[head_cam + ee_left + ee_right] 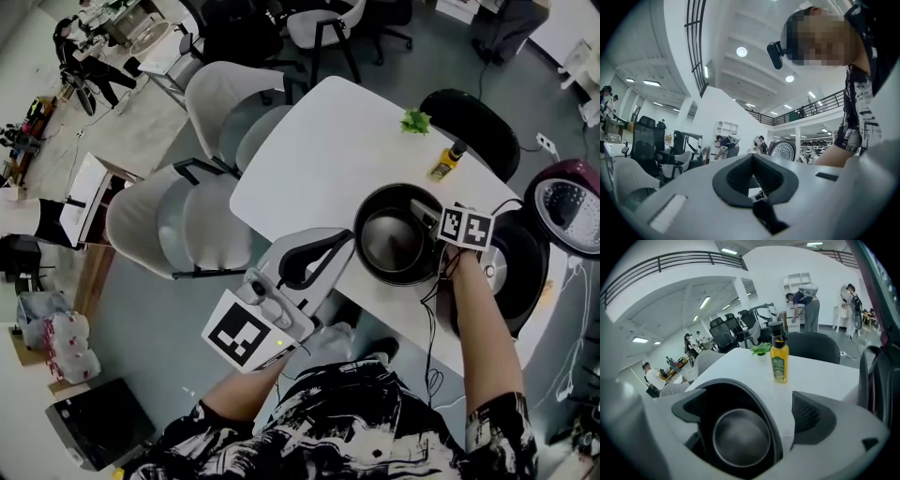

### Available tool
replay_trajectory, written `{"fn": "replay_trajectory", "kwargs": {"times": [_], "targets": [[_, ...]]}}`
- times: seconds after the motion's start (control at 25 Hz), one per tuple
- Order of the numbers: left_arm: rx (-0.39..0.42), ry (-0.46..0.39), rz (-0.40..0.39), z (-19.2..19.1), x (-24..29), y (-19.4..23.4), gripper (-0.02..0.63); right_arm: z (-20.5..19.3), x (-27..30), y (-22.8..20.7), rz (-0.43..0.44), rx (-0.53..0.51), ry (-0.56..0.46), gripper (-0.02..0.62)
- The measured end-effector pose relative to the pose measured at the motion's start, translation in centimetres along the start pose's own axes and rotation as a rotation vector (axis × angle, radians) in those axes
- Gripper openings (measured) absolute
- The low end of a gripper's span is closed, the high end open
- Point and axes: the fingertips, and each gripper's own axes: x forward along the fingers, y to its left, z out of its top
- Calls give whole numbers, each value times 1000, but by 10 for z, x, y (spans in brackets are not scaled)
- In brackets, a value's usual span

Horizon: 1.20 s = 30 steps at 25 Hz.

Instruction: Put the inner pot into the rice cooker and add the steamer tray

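The black inner pot (398,234) with a silvery inside stands on the white table (319,150), just left of the rice cooker (514,274). The cooker's maroon lid (574,208) stands up. My right gripper (433,217) is open astride the pot's right rim. One finger hangs over the pot's inside (740,437); the other is outside, with a strip of table between it and the wall. My left gripper (342,242) is shut on nothing at the table's near edge, tilted up toward the ceiling (752,158). I see no steamer tray.
A yellow oil bottle (444,165) (779,359) and a green sprig (415,120) stand beyond the pot. White chairs (178,220) flank the table's left side, a black one (478,122) sits behind. Cables (431,323) hang at the near edge.
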Motion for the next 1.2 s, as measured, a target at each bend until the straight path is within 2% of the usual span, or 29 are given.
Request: {"fn": "replay_trajectory", "kwargs": {"times": [0.32,0.4,0.48,0.52,0.56,0.6,0.72,0.8,0.92,1.08,1.2], "targets": [[-3,5,-2,-2,-1,8,5,-20,19,-12,-52,9,165,546],[-3,3,-1,-1,0,12,5,-27,23,-15,-61,5,227,515],[-4,1,4,-1,-1,16,5,-39,25,-20,-93,-20,312,393],[-3,-2,5,0,0,18,5,-45,25,-25,-126,-42,354,286],[-4,-4,7,0,0,19,5,-51,26,-31,-167,-73,388,136],[-7,-3,10,0,0,20,5,-54,27,-36,-203,-115,412,46],[-10,-4,15,-1,-1,23,5,-56,29,-40,-249,-267,479,23],[-7,-8,15,-1,-2,24,5,-58,29,-39,-254,-325,522,14],[-15,-6,19,-3,-3,24,5,-62,28,-33,-218,-309,537,2],[-12,-10,10,-1,-3,25,5,-60,27,-26,-188,-226,498,-2],[-13,-14,0,1,0,23,5,-55,23,-24,-186,-220,481,0]]}}
